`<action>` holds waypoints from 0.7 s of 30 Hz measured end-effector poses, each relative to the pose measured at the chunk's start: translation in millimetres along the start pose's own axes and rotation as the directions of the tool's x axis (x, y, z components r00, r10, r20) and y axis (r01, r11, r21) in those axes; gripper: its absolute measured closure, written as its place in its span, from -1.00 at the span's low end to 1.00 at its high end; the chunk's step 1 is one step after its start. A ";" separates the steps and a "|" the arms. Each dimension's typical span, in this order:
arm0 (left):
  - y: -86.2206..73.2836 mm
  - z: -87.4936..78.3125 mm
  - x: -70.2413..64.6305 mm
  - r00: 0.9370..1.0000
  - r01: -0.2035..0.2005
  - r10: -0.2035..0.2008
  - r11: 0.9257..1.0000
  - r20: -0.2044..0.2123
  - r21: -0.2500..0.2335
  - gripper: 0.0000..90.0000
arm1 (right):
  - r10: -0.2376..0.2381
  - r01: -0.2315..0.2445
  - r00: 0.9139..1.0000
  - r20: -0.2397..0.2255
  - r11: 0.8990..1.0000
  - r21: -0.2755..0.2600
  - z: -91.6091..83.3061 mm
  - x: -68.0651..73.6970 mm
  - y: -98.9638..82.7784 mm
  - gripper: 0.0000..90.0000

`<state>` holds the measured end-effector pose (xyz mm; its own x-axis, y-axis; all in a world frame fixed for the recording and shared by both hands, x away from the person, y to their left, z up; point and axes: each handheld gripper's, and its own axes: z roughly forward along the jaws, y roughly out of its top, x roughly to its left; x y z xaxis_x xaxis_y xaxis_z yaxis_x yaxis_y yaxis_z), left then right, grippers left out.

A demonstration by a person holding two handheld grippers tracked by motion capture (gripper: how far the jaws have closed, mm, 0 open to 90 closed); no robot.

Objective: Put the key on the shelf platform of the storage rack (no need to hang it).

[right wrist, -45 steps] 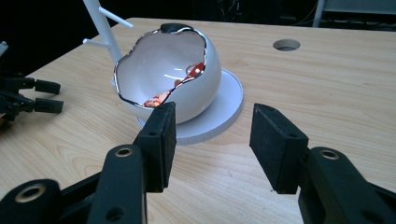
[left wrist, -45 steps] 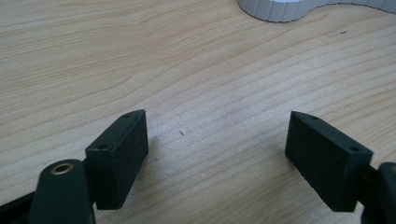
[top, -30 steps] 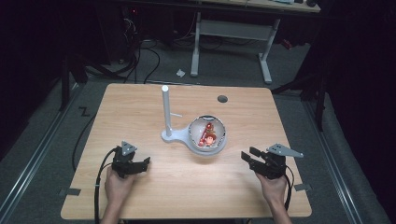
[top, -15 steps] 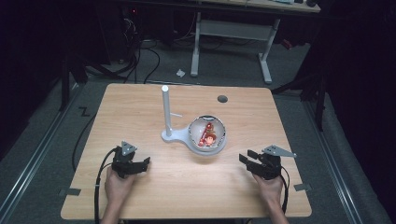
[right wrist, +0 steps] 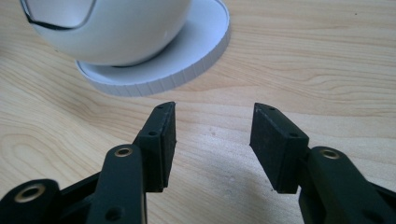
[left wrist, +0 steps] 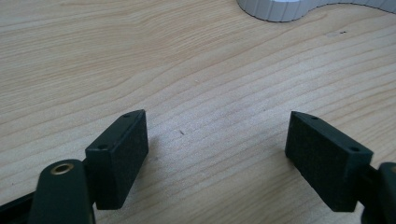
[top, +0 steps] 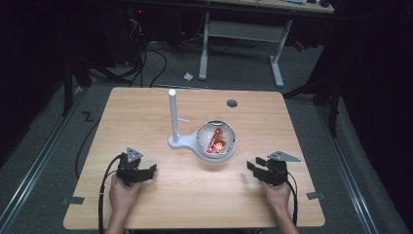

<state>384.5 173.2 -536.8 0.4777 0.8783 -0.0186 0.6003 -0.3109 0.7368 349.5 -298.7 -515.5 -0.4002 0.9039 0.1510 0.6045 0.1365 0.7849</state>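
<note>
So both grippers are sitting low on the wooden surface point(top: 146, 112), near the person's edge. The left gripper point(top: 152, 168) is holding its jaws wide apart with nothing in them. The right gripper point(top: 253, 165) has just been opening its jaws, only bare wood showing between them. The white globe point(top: 215, 140) is sitting mid-surface on its stand point(top: 173, 117), between the two.

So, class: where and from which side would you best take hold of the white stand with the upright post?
Probably the white stand is best gripped by its upright post, fingers closing level from the left. The post is slim and vertical, while the round bowl crowds the right side and looks too wide.
</note>
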 end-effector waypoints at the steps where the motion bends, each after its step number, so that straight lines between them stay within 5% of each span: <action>1: 0.0 0.0 0.0 1.000 0.000 0.000 1.000 0.000 0.000 -0.52 | -0.007 0.007 1.000 0.005 1.000 0.011 1.9 0.1 -0.4 0.11; 21: -0.1 -0.1 0.1 1.000 0.000 0.000 1.000 0.001 0.000 -0.52 | -0.078 0.068 0.991 0.107 0.993 0.093 18.9 3.1 -4.8 -0.05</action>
<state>384.5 173.4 -536.8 0.4782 0.8780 -0.0198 0.6005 -0.3105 0.7368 358.4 -288.8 -530.2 -0.3703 0.9286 0.0241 0.6373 0.2351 0.7339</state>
